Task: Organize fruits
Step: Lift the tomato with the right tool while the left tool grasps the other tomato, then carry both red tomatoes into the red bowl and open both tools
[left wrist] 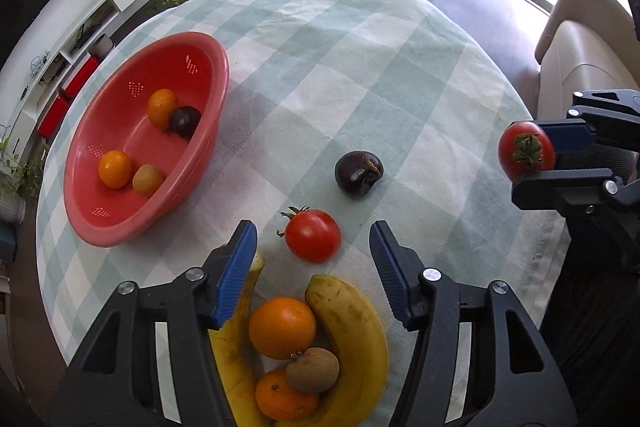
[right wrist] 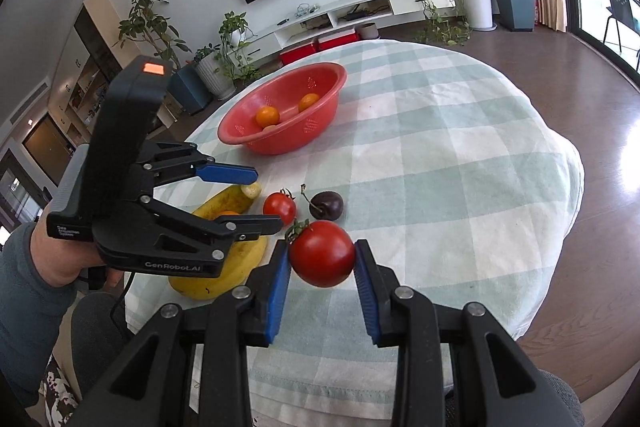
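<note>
Gripping a red tomato (right wrist: 322,253) w/ right gripper (right wrist: 322,259), blue pads (right wrist: 280,291) pressing on both sides, fruit lifted above the checked tablecloth (right wrist: 460,187). Same held tomato showing at far right of left wrist view (left wrist: 525,150), stem end facing the camera.

Hovering left gripper (left wrist: 313,241) w/ jaws spread wide, holding nothing, fingers (left wrist: 236,267) straddling a second tomato (left wrist: 313,235) lying on the cloth, not touching it. In right wrist view, left gripper (right wrist: 262,197) hanging over the bananas (right wrist: 224,251).

Sitting just beyond that tomato: dark purple fruit (left wrist: 359,173), apart from it. Lying nearest the left camera: two bananas (left wrist: 356,339) curving around an orange (left wrist: 282,327), a kiwi (left wrist: 312,369) and another orange (left wrist: 286,399), all touching in a cluster.

Resting at left of the cloth: red basket (left wrist: 120,223), tilted look from fisheye, containing two oranges (left wrist: 115,169), a yellowish-green fruit (left wrist: 147,180) touching one of them, plus a dark fruit (left wrist: 185,121) touching the far orange (left wrist: 162,108). Basket well apart from both grippers.
</note>
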`<control>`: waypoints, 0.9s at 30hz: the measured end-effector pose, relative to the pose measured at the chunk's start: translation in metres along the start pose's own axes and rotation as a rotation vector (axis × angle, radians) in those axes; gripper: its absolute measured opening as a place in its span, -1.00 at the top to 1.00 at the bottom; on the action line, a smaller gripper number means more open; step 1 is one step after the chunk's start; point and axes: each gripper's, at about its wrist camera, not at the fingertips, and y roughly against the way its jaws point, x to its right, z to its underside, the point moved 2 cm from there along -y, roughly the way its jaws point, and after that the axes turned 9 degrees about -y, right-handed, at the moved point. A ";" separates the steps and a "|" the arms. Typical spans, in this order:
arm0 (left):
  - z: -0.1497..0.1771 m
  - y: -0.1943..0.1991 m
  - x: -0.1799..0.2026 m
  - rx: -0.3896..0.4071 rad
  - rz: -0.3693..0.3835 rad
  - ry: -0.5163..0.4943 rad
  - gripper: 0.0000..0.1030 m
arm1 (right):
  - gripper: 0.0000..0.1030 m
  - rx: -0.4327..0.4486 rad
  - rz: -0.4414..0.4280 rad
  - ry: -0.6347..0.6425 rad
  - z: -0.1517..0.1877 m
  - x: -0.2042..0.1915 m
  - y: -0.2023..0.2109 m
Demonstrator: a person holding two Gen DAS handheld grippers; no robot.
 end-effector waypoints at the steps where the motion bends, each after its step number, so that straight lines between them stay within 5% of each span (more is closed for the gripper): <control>1: 0.000 -0.003 -0.001 -0.007 0.010 0.002 -0.10 | 0.33 0.001 -0.004 -0.003 0.000 0.001 0.000; 9: -0.006 -0.030 0.000 -0.082 0.024 -0.002 0.21 | 0.33 0.002 -0.023 0.001 0.001 0.001 0.001; 27: 0.003 -0.031 -0.002 -0.071 0.035 0.064 0.39 | 0.33 0.005 -0.014 0.004 0.002 0.001 0.000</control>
